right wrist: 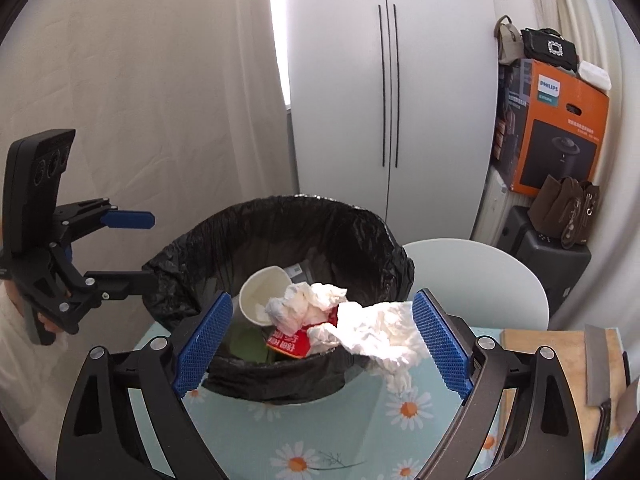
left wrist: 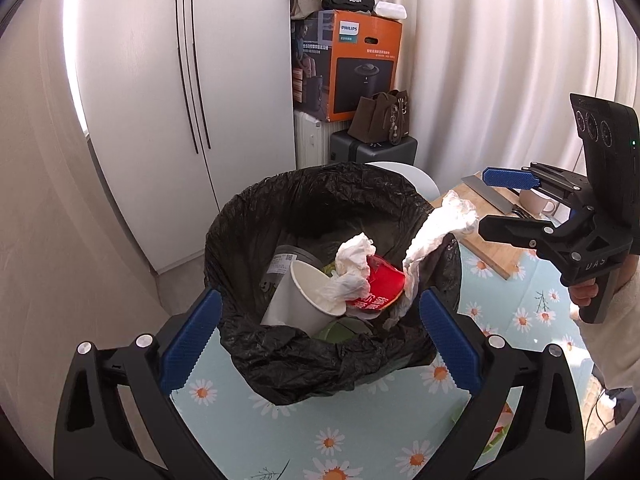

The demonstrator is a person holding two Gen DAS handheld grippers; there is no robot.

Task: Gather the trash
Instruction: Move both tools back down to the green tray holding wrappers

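Note:
A bin lined with a black bag (left wrist: 280, 352) (right wrist: 280, 384) stands on the daisy-print table. In it lie a white paper cup (left wrist: 308, 296) (right wrist: 260, 292), a red cup (left wrist: 380, 288) (right wrist: 290, 344) and a crumpled tissue (left wrist: 354, 260) (right wrist: 304, 304). Another tissue (left wrist: 440, 224) (right wrist: 380, 336) hangs over the bin's rim, half inside. My left gripper (left wrist: 320, 340) (right wrist: 140, 250) is open over the bin's near rim, nothing between its pads. My right gripper (right wrist: 322, 348) (left wrist: 496, 206) is open too; the draped tissue lies close by its right pad, not pinched.
The table (left wrist: 280, 420) carries a wooden cutting board (right wrist: 540, 344) with a cleaver (right wrist: 600, 368) and a mug (left wrist: 536, 202). A white chair (right wrist: 480, 276) stands behind the bin. Beyond are a white wardrobe (left wrist: 180, 80), an orange box (left wrist: 360, 64) and bags.

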